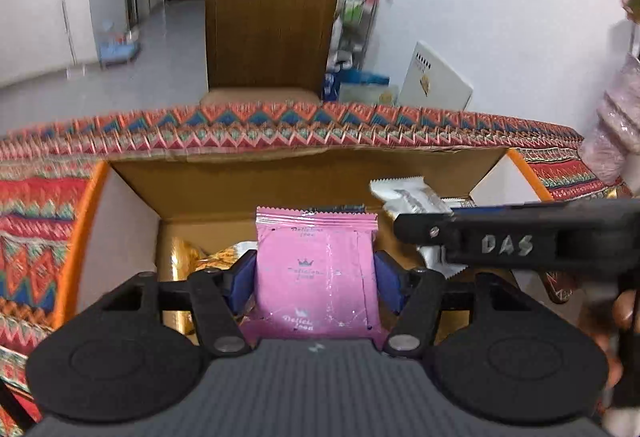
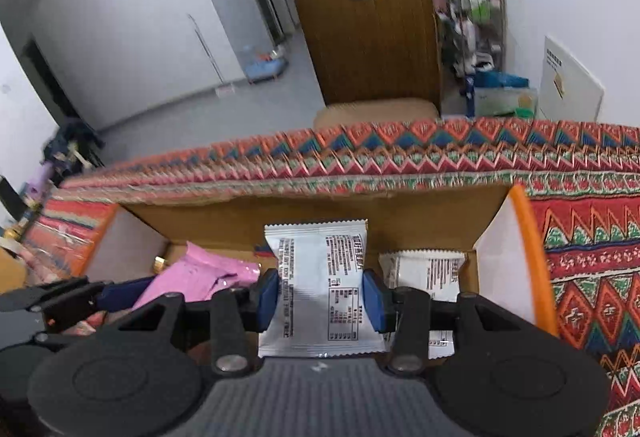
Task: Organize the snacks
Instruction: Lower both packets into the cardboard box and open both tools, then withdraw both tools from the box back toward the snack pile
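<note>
I'm mid-delivery — left tongs clamped on the pink snack packet, right tongs pinching the white snack packet, both above the open cardboard box — next I'd lower and release inside.

Box on table; chair behind; 2 packets inside.

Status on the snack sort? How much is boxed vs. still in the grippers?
Done: the cardboard box already holds gold-wrapped snacks and a white packet. In hand: left gripper grips a pink packet, right gripper a white printed packet, both over the open box, neither let go. Left: drop both in. Whether more snacks wait outside the box, I cannot tell.
</note>
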Action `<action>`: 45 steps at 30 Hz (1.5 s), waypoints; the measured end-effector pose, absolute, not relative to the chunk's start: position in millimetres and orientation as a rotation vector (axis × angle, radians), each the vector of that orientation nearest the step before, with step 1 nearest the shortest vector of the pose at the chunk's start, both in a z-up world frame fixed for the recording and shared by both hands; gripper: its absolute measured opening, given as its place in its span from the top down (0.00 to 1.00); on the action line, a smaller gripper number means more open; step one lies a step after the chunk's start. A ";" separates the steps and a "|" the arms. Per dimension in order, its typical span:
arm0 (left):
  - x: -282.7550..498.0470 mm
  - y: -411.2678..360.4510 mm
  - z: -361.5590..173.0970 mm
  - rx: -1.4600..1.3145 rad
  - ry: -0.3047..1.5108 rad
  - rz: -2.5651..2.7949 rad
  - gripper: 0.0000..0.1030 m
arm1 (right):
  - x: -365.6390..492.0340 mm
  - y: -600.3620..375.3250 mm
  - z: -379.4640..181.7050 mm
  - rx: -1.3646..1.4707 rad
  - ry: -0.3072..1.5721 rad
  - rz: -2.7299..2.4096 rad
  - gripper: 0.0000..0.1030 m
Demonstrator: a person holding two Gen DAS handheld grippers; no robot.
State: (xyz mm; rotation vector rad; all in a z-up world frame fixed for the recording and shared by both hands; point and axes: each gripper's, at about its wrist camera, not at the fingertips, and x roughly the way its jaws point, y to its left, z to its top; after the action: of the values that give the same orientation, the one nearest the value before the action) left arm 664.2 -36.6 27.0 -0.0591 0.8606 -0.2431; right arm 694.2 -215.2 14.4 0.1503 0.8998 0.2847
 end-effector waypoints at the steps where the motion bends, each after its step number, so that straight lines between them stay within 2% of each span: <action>1: 665.3 -33.7 27.1 -0.074 0.864 -0.251 0.38 | 695.4 -213.8 11.4 0.149 0.903 0.270 0.54; 3: 662.6 -29.4 26.5 -0.092 0.843 -0.265 0.31 | 696.2 -215.1 8.2 0.179 0.908 0.265 0.38; 5: 660.0 -26.4 26.8 -0.099 0.831 -0.266 0.31 | 696.3 -218.1 7.6 0.180 0.905 0.252 0.35; 16: 625.0 -23.2 63.3 -0.030 0.766 -0.288 0.31 | 671.8 -237.0 44.0 0.132 0.846 0.233 0.35; 19: 604.1 -19.3 83.7 -0.017 0.736 -0.285 0.26 | 651.9 -242.4 61.3 0.106 0.819 0.229 0.34; 21: 588.5 -17.7 98.2 -0.008 0.710 -0.277 0.20 | 633.4 -246.3 76.9 0.085 0.798 0.222 0.30; 33: 466.3 9.4 173.0 0.042 0.549 -0.236 0.04 | 509.7 -261.7 153.6 -0.017 0.654 0.220 0.16; 39: 396.1 17.0 186.3 0.033 0.483 -0.228 0.00 | 444.2 -261.2 172.6 -0.070 0.575 0.226 0.13; 45: 319.8 26.7 177.2 -0.006 0.447 -0.263 0.00 | 368.7 -258.0 170.8 -0.141 0.501 0.265 0.13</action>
State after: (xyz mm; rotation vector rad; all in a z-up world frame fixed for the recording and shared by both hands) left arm 319.8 26.7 177.2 -0.0058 0.4469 -0.2631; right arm 368.7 -258.0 170.8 -0.1413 0.5007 0.2655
